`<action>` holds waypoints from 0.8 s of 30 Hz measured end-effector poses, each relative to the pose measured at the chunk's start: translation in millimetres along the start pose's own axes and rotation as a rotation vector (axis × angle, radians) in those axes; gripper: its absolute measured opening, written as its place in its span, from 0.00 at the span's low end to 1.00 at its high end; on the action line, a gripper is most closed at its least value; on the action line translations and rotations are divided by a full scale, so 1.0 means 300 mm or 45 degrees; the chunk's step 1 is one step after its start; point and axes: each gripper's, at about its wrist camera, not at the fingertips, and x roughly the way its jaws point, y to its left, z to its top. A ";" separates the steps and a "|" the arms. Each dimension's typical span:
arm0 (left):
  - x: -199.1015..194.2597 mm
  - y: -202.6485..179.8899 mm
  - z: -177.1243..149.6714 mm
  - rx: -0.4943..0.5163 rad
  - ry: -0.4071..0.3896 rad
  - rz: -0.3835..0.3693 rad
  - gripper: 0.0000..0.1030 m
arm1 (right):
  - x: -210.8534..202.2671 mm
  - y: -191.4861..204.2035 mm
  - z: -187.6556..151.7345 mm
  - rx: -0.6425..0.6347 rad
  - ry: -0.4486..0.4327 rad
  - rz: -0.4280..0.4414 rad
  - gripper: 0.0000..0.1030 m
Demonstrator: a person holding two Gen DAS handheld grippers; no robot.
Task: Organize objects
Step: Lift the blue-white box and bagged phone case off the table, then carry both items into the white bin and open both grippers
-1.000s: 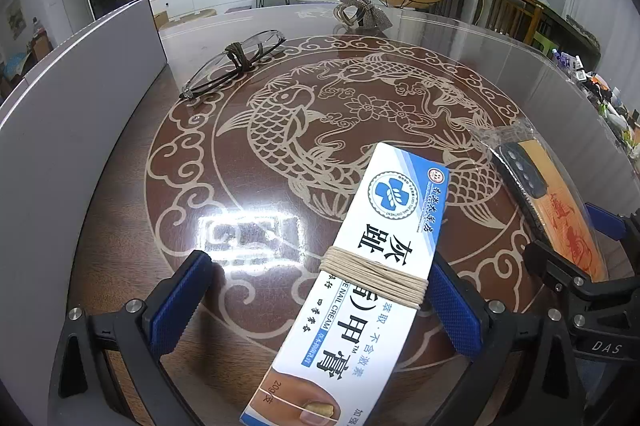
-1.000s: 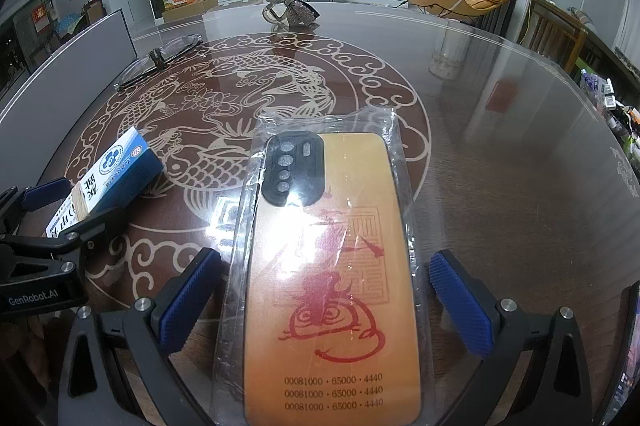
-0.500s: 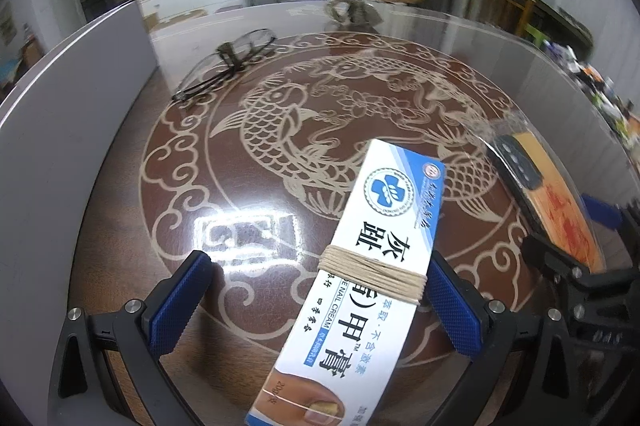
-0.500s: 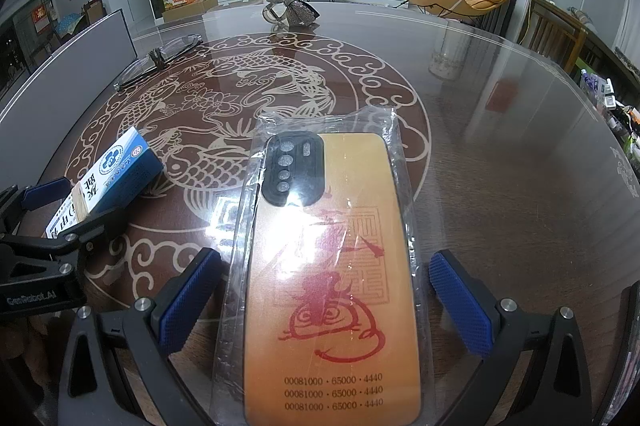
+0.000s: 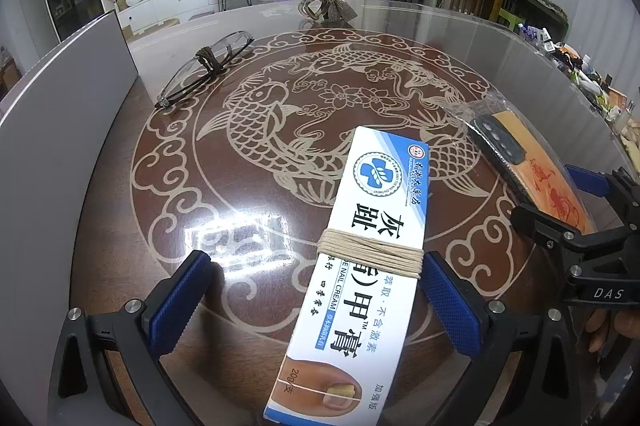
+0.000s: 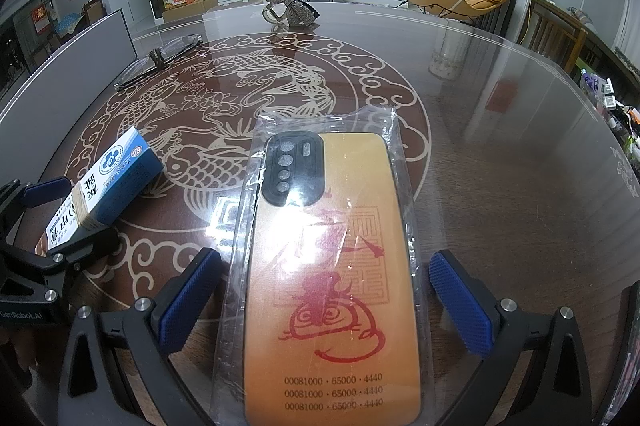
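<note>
My left gripper has tilted back a little over the nail cream box; the far room sits lower in view, I think.

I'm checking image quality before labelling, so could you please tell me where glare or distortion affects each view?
Left wrist view: a bright lamp reflection on the glass table top washes out the pattern beside the nail cream box; fisheye bends the table rim. Right wrist view: glare on the plastic sleeve over the phone case whitens its camera block; corners are vignetted black; both views otherwise sharp.
</note>
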 end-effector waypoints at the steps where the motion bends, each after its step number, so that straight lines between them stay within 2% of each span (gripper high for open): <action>1: -0.001 0.001 -0.002 -0.001 -0.002 0.001 1.00 | -0.003 0.001 0.000 0.000 0.000 0.000 1.00; 9: -0.004 -0.003 -0.001 -0.002 0.009 0.004 1.00 | -0.003 0.000 -0.002 0.000 0.000 0.000 1.00; 13: 0.010 -0.018 0.034 0.075 0.158 -0.039 1.00 | -0.005 -0.001 -0.001 0.003 0.005 0.001 1.00; 15: 0.018 -0.026 0.049 0.113 0.194 -0.060 1.00 | 0.002 0.001 0.013 -0.014 0.070 0.014 1.00; 17: 0.012 -0.030 0.052 0.126 0.163 -0.066 0.91 | 0.020 0.003 0.037 -0.051 0.150 0.042 1.00; 18: -0.002 -0.032 0.050 0.132 0.107 -0.073 0.74 | 0.024 0.003 0.043 -0.065 0.169 0.052 0.99; 19: -0.013 -0.033 0.046 0.136 0.074 -0.077 0.56 | 0.020 0.004 0.047 -0.083 0.172 0.063 0.87; 20: -0.022 -0.036 0.043 0.137 0.050 -0.078 0.45 | 0.011 0.004 0.053 -0.099 0.163 0.069 0.78; 21: -0.029 -0.035 0.037 0.131 0.034 -0.075 0.42 | 0.010 0.004 0.056 -0.099 0.181 0.089 0.74; 24: -0.054 -0.020 -0.003 0.065 -0.008 -0.105 0.42 | -0.020 0.002 0.034 -0.051 0.205 0.157 0.74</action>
